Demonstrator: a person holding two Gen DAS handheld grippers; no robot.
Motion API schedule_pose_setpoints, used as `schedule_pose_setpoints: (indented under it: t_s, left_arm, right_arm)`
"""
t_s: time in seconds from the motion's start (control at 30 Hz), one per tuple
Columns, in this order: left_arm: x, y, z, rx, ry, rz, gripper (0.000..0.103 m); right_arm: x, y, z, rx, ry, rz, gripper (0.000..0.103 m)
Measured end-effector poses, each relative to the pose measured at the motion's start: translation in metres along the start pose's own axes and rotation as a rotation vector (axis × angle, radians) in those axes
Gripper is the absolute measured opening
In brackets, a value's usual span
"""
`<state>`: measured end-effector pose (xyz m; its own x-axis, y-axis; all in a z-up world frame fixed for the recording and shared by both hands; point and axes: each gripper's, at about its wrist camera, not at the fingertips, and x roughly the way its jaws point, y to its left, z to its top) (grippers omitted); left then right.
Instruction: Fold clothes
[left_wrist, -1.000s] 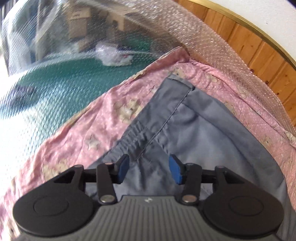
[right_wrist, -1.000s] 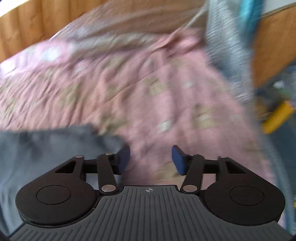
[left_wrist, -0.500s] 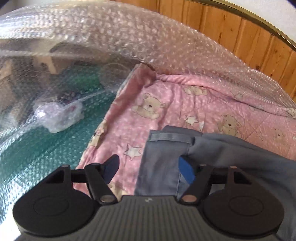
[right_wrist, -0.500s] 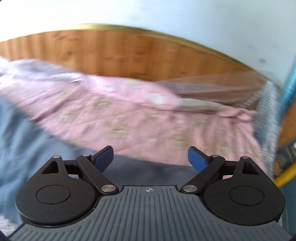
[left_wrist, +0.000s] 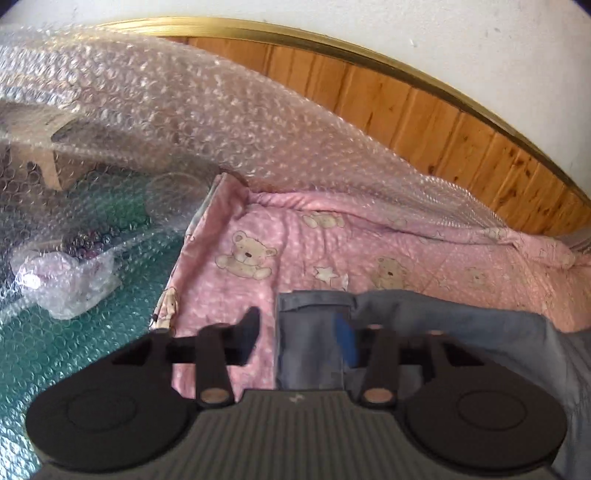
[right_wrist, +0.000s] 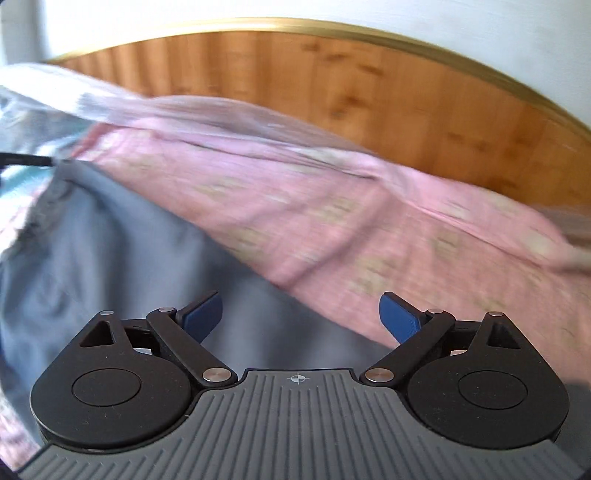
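A grey-blue garment (left_wrist: 454, 325) lies on a pink bedspread with teddy bears (left_wrist: 332, 251). In the left wrist view my left gripper (left_wrist: 299, 332) is open, its fingers on either side of the garment's hemmed corner (left_wrist: 314, 299); the fingers are blurred. In the right wrist view my right gripper (right_wrist: 301, 314) is wide open and empty, low over the garment (right_wrist: 110, 258), whose edge runs diagonally across the pink bedspread (right_wrist: 332, 206). This view is blurred.
A wooden headboard with a brass rim (left_wrist: 424, 110) stands behind the bed and also shows in the right wrist view (right_wrist: 332, 66). Bubble wrap (left_wrist: 166, 122) drapes over the bed's left side. A green floor (left_wrist: 44, 354) and crumpled plastic (left_wrist: 66, 280) lie left.
Both grippers have swung up to face the headboard and opened wider. The left one has moved to the garment's hemmed corner; the right one has moved from bare bedspread to over the garment.
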<state>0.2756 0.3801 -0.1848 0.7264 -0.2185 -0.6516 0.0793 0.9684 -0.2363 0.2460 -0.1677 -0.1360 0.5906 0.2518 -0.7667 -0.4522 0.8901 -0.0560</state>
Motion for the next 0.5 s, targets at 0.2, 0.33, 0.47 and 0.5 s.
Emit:
schedule_pose_setpoints:
  t_s: [0.2, 0.33, 0.47, 0.5]
  left_arm:
    - [0.021, -0.008, 0.008, 0.033, 0.056, -0.123, 0.022]
    - [0.007, -0.015, 0.006, 0.115, 0.034, -0.213, 0.004]
    - [0.008, -0.013, 0.008, 0.172, 0.033, -0.295, 0.004]
    - [0.015, -0.006, 0.010, 0.151, 0.041, -0.312, 0.004]
  right_arm:
    - [0.065, 0.073, 0.062, -0.157, -0.009, 0.148, 0.094]
    - [0.107, 0.122, 0.105, -0.275, -0.025, 0.299, 0.094]
    - [0.154, 0.179, 0.141, -0.406, 0.025, 0.499, 0.098]
    - [0.170, 0.193, 0.147, -0.433, 0.045, 0.517, 0.097]
